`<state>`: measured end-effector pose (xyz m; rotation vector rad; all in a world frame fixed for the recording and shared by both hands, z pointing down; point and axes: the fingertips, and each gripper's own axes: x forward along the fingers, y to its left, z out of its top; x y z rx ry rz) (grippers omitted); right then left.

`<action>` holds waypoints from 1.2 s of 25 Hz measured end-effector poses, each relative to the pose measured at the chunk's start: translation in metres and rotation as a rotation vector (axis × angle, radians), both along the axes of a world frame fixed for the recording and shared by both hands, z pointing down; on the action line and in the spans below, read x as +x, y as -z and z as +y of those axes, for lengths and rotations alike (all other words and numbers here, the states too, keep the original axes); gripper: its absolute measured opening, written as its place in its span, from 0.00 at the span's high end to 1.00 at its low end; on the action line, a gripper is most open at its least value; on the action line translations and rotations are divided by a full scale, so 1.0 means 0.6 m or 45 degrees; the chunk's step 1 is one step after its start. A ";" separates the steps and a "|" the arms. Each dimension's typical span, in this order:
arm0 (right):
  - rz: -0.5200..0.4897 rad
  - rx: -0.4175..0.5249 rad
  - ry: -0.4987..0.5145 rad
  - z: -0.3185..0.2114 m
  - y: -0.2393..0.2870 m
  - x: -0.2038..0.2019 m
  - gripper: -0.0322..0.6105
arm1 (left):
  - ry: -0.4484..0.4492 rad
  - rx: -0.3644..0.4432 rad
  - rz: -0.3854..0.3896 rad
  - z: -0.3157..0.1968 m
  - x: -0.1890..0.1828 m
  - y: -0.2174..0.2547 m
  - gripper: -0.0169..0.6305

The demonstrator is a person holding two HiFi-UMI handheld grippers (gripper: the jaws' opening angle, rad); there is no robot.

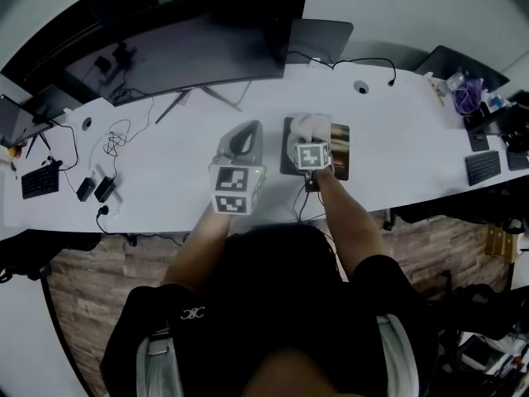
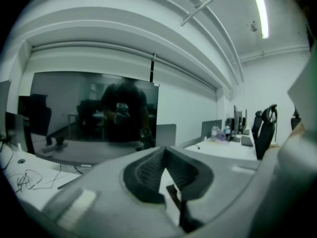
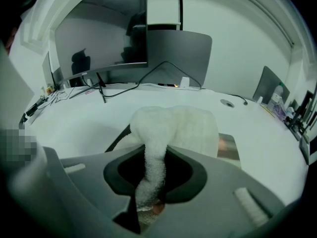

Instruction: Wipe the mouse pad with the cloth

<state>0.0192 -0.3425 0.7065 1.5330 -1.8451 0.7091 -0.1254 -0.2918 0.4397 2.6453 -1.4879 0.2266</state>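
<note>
A white cloth (image 1: 310, 125) lies bunched on the dark mouse pad (image 1: 340, 151) in the middle of the white desk (image 1: 397, 155). My right gripper (image 1: 307, 137) is shut on the cloth's near fold. In the right gripper view the cloth (image 3: 183, 125) runs from between the jaws of the right gripper (image 3: 156, 150) out over the mouse pad (image 3: 229, 148), whose printed edge shows at the right. My left gripper (image 1: 248, 132) hovers to the left of the pad, over bare desk. In the left gripper view, the left gripper (image 2: 164, 153) has its tips together and holds nothing.
A wide monitor (image 1: 198, 52) stands at the back, with a smaller screen (image 1: 318, 40) beside it. Loose cables (image 1: 116, 135) and power adapters (image 1: 95, 188) lie at the left near a keyboard (image 1: 40, 180). Another keyboard (image 1: 483, 168) and clutter sit at the far right.
</note>
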 end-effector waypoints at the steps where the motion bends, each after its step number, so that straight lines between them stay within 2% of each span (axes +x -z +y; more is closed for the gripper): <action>1: -0.003 0.000 -0.025 0.002 0.000 0.015 0.83 | -0.009 0.001 0.002 0.000 0.006 0.001 0.97; 13: -0.028 0.005 -0.244 0.029 -0.005 0.155 0.83 | -0.105 -0.012 0.020 0.000 0.063 -0.002 0.97; 26: -0.045 -0.035 -0.399 0.068 -0.005 0.245 0.83 | -0.198 -0.017 0.031 -0.008 0.132 0.002 0.97; 30: -0.038 0.068 -0.391 0.076 0.023 0.262 0.83 | -0.227 -0.011 0.035 -0.010 0.160 0.006 0.97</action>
